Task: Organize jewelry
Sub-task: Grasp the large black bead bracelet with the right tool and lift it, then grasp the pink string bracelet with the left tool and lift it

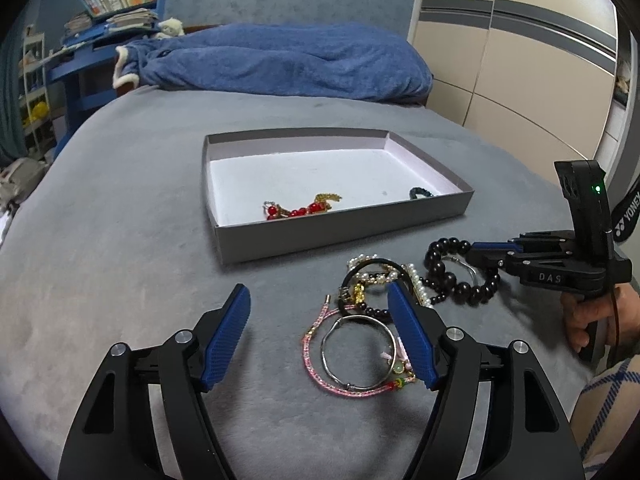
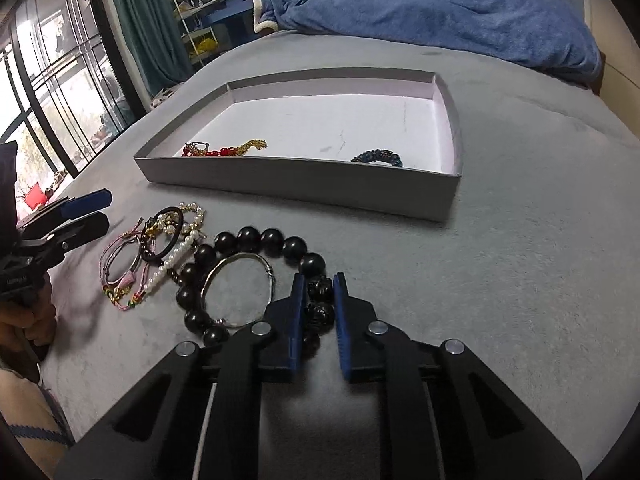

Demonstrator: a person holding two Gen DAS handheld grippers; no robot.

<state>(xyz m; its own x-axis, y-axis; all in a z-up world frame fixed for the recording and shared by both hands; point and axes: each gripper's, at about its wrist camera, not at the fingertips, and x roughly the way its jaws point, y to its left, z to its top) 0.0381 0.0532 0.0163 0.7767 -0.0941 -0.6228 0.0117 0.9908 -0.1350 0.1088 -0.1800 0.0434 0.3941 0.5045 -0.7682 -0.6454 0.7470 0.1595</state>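
We see a grey shallow box [image 1: 344,236] lying on a bed covered by a grey bedspread [image 1: 132,240], with a rumpled blue blanket [image 1: 280,60] at the far end. Inside the box, near its front wall, lie a red bead and gold chain piece [image 1: 300,208] toward the left and a small dark blue beaded bracelet [image 2: 378,158] toward the right. In front of the box, directly on the bedspread, a cluster of loose jewelry rests: a pearl strand [image 2: 170,266], a black ring-shaped band [image 2: 162,236], a pink cord bracelet [image 1: 320,364], and a silver bangle [image 1: 358,350] lying within the loop of that cord. To the right of this cluster lies a large black bead bracelet [image 2: 256,240], with a second silver bangle [image 2: 240,288] resting inside its loop. The right tool [image 2: 318,284] has its jaws drawn narrow, the blue pads pressing on carved dark beads at the near side of the black bead bracelet. The left tool [image 1: 320,300] stands wide apart and holds nothing; its right finger [image 1: 412,340] sits over the edge of the cluster, its left finger over bare bedspread. A hand [image 1: 588,316] grips the right tool's handle.
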